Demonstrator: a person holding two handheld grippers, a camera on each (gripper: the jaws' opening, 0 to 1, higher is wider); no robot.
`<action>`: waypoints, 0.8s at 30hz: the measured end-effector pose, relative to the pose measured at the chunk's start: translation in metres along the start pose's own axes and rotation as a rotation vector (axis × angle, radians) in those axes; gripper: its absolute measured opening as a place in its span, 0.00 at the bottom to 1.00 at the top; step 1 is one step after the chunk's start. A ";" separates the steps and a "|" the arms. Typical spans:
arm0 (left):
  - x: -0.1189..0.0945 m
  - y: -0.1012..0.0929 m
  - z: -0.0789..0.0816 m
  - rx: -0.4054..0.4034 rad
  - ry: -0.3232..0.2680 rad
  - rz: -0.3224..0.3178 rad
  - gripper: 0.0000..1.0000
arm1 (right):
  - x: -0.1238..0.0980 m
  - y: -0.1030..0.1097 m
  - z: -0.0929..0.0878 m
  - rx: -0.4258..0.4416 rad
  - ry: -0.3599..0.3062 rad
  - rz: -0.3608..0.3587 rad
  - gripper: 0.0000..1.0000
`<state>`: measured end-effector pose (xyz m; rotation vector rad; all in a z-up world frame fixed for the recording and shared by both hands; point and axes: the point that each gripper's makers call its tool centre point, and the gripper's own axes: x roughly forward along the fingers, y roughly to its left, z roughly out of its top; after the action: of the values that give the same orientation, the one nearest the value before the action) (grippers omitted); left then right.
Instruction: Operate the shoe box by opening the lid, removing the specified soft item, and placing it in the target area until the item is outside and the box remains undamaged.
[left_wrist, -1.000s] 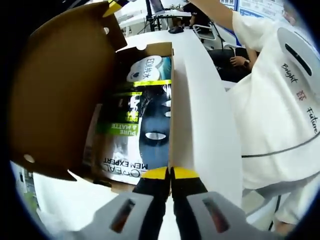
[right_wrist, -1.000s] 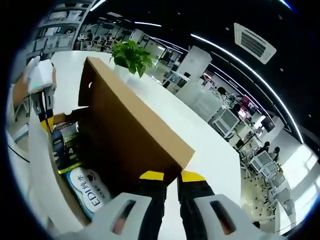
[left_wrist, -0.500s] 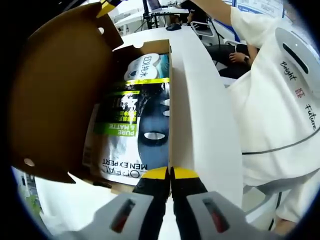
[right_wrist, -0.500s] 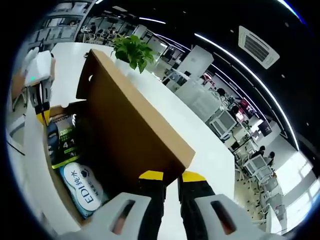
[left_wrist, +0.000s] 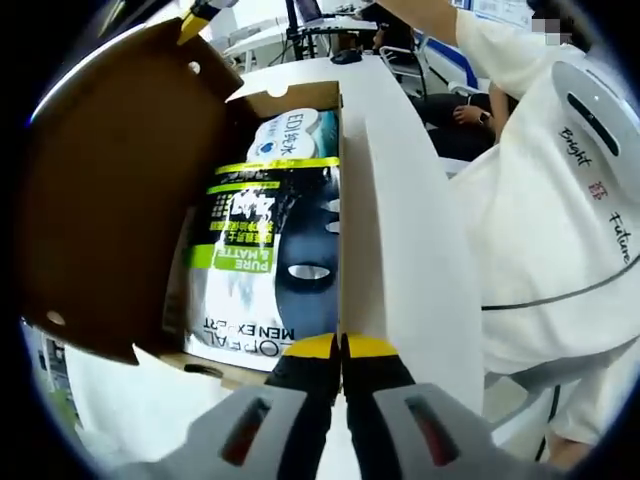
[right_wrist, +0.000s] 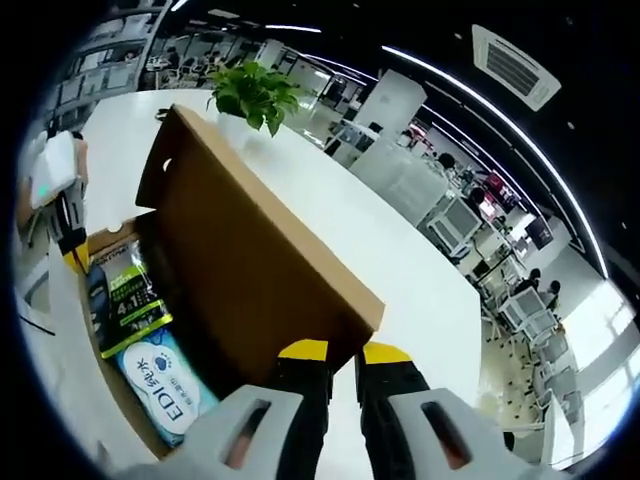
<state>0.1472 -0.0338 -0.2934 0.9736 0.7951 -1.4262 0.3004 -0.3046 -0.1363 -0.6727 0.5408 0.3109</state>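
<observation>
The shoe box has a white front wall (left_wrist: 400, 230), and my left gripper (left_wrist: 342, 348) is shut on its top edge. The brown lid (left_wrist: 110, 190) stands open to the left. Inside lie a black, green and white soft face-mask packet (left_wrist: 270, 250) and, beyond it, a teal and white wipes pack (left_wrist: 290, 135). My right gripper (right_wrist: 343, 352) is shut on the lid's free edge (right_wrist: 250, 250); its yellow tip (left_wrist: 195, 22) shows at the lid's top. In the right gripper view the left gripper (right_wrist: 65, 235), packet (right_wrist: 125, 295) and wipes pack (right_wrist: 165, 385) sit at the left.
A person in a white shirt (left_wrist: 560, 220) stands close to the box's front wall. The box rests on a long white table (right_wrist: 380, 260) with a potted green plant (right_wrist: 250, 95) behind the lid. Office desks and chairs lie further off.
The lid has swung a little further back, so more of the packet and wipes pack shows. Both grippers keep their hold.
</observation>
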 end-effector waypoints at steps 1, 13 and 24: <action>0.000 0.000 0.000 -0.002 0.000 0.001 0.01 | 0.000 0.001 0.000 -0.011 0.003 -0.008 0.06; 0.003 0.001 -0.001 0.007 0.020 0.017 0.01 | 0.007 -0.004 0.001 -0.011 0.037 -0.023 0.06; 0.004 0.002 -0.001 0.007 0.019 0.011 0.01 | 0.023 -0.010 0.002 0.033 0.060 0.008 0.06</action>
<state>0.1490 -0.0347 -0.2973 0.9970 0.7982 -1.4133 0.3245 -0.3084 -0.1425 -0.6502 0.6045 0.2891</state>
